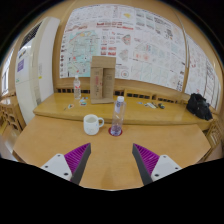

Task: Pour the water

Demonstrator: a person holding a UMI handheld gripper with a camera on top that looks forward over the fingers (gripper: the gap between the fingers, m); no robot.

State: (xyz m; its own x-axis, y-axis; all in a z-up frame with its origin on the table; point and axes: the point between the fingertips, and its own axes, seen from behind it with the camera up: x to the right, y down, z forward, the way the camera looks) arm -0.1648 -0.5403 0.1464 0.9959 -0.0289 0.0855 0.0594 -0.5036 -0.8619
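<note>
The gripper [112, 160] is held wide open with nothing between its fingers. A bottle [117, 116] stands upright on the table [50, 140], well beyond the fingers. A mug [92, 124] is set just left of the bottle, apart from it.

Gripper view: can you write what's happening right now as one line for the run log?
gripper: open, empty | water bottle: upright on table, beyond fingers | white mug: beside bottle | pouring: not begun
</note>
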